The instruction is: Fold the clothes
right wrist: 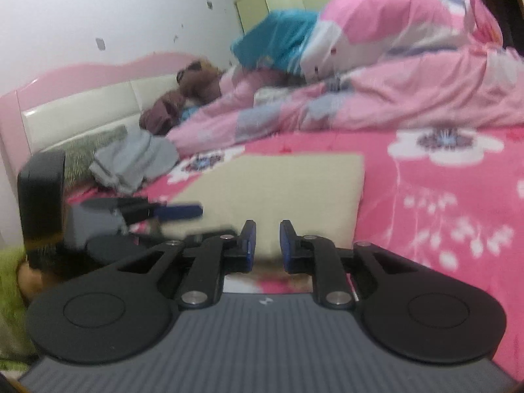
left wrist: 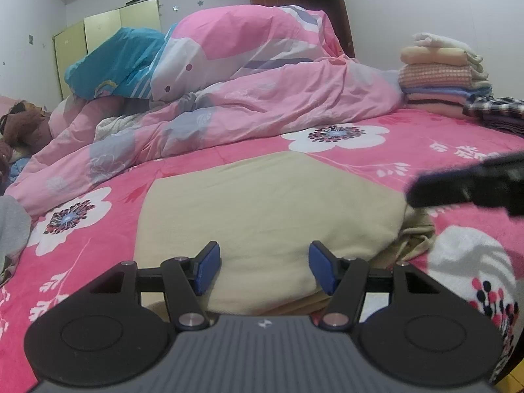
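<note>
A cream garment [left wrist: 262, 203] lies folded flat on the pink flowered bedsheet [left wrist: 409, 150], with bunched layers at its right corner. My left gripper [left wrist: 266, 267] hovers over the garment's near edge. Its blue pads stand wide apart and open, and cloth shows between them without being pinched. In the left wrist view the right gripper [left wrist: 425, 193] is a dark blur just above that right corner. In the right wrist view my right gripper [right wrist: 267, 245] has a narrow gap between its pads, with the cream garment [right wrist: 278, 190] beyond and nothing gripped. The left gripper's fingers [right wrist: 180, 211] reach in from the left.
A heaped pink duvet [left wrist: 262, 98] and a blue cover [left wrist: 118, 62] fill the far side of the bed. A stack of folded clothes [left wrist: 442, 78] and a plaid garment [left wrist: 494, 111] sit at back right. A grey garment [right wrist: 131, 163], a brown plush toy [right wrist: 196, 82] and the headboard [right wrist: 82, 104] are at the left.
</note>
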### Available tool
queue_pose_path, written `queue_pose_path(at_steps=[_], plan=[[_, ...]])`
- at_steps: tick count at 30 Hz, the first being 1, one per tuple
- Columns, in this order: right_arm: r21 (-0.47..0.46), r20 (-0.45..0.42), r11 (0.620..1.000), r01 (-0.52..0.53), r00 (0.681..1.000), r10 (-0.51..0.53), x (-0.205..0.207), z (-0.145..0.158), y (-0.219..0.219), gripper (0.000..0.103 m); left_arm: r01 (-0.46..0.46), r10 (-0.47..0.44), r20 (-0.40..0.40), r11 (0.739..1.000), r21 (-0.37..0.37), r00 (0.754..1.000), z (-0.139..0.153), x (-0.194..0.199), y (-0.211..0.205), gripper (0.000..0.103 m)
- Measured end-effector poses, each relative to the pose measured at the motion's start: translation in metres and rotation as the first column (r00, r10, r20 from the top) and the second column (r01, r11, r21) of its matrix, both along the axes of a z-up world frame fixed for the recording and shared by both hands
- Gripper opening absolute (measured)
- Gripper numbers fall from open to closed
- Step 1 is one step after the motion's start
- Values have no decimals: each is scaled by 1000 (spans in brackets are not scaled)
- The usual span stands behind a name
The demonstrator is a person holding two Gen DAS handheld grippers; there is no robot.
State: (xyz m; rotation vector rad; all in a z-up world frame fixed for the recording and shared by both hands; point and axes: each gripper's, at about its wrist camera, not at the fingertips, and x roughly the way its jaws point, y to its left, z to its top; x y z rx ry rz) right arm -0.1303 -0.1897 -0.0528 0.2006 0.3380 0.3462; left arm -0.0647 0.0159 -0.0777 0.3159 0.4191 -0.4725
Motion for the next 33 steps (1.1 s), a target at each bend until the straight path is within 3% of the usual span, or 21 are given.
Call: queue_pose_path(at_steps=[6,10,18,25,29,33], plan=[[-4,-29,1000,9,1000,-9,31,-10,3,16,-5,5,-3,1000,1,1000,0,0,0,62],[-38,-43,999,5,999,-7,31,-31,10,16,-1,1,-3,1000,8,1000,0,0,-1,62],[-16,-44,1000,1,999,-2,31,-35,7,16,8,-7,-25,1000,12,1000,8,3,0,65],[10,-46,1000,-1,999,1,31,-38,5,16,-9,7,29,999,50,1000,28,5,-4,71],[16,-57,1000,-12,998,13,33,-36,2,16,-50,56,-61,995,87,997,24,24,-15,71],[50,-93,998,-44,995,49,38,-25,-5,16,-97,105,-145,993,59,984,23,38,-14,74]])
